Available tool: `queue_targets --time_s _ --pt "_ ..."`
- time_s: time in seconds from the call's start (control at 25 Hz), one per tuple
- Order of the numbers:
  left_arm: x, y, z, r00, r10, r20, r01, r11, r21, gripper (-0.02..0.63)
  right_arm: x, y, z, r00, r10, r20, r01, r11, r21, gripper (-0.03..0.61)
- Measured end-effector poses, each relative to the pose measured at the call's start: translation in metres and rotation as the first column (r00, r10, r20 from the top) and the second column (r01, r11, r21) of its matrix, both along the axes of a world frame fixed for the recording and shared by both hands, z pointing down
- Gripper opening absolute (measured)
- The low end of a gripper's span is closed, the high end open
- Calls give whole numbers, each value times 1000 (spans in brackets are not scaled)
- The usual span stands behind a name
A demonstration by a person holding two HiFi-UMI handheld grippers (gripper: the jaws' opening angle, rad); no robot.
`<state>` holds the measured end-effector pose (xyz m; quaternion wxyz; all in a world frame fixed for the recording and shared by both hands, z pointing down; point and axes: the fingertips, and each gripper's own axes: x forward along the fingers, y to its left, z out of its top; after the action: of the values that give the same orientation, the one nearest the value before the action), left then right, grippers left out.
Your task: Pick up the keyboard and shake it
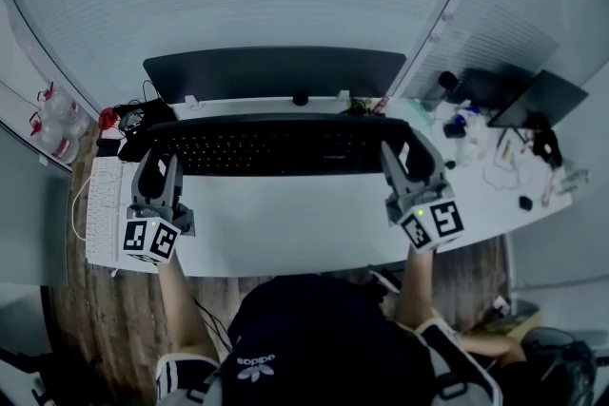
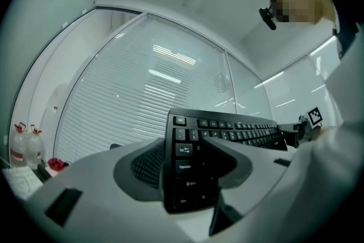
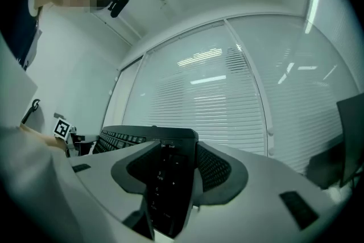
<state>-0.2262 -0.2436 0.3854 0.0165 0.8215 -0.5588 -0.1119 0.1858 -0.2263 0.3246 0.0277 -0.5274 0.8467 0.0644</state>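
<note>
Status: pick-up looks done, shake not yet evident.

- Left gripper (image 2: 185, 162): fingers clamped on the left end of the black keyboard (image 1: 276, 147), across the Tab/Caps column.
- Right gripper (image 3: 176, 171): fingers clamped on the right end, over the number-pad keys.
- Keyboard spans level between my two grippers, above the white bench (image 1: 285, 238). Both gripper views look upward past the keyboard to the blinds and ceiling, so I judge it is off the bench, though no view shows the gap outright.
- Nothing here shows shaking. That step remains, then presumably setting it back.

Surroundings:
- Dark monitor (image 1: 274, 71) stands just behind the keyboard and is the nearest thing to hit on a forward swing.
- White keyboard (image 1: 102, 204) lies off the bench's left end, beside my left gripper.
- Red-capped bottles (image 1: 57, 124) far left.
- Laptop (image 1: 547, 100) and small clutter far right, well apart.
</note>
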Motion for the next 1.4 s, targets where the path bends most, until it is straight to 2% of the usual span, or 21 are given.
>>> queue_targets --time_s 0.12,0.24,0.4,0.48,0.64,0.8,0.88,0.96,1.08,1.2,1.4 --pt "-2 -1 -27 993 -17 117 11 999 51 212 3 -3 14 996 -15 86 15 1000 1 192" --pt "0 -2 -59 974 -33 223 11 995 102 212 5 -5 29 986 -23 163 24 1000 -2 192" --pt "10 -5 -90 930 -58 364 5 990 143 212 8 -11 52 979 -9 206 16 999 -35 192" --pt "13 -7 -100 910 -64 410 -1 988 156 212 7 -13 60 972 -10 237 22 999 -47 192" --pt "17 -3 -119 889 -70 452 -17 983 184 212 4 -11 68 950 -26 310 41 998 -43 187" --pt "26 0 -141 850 -78 521 -45 975 219 212 2 -11 81 936 -25 350 46 997 -53 187" --pt "30 -2 -150 841 -83 534 -51 972 230 213 1 -12 86 929 -23 370 49 997 -62 187" --pt "31 -3 -152 837 -85 540 -51 971 232 213 -1 -14 89 927 -19 375 50 996 -74 187" --pt "31 -2 -154 847 -88 525 -43 972 231 212 -4 -15 91 928 -20 371 56 995 -85 187" --pt "30 0 -148 839 -78 538 -59 971 232 212 -4 -15 92 925 -21 378 59 994 -90 187" --pt "30 7 -155 854 -85 513 -47 970 239 212 -3 -6 80 927 -14 374 51 995 -89 187"
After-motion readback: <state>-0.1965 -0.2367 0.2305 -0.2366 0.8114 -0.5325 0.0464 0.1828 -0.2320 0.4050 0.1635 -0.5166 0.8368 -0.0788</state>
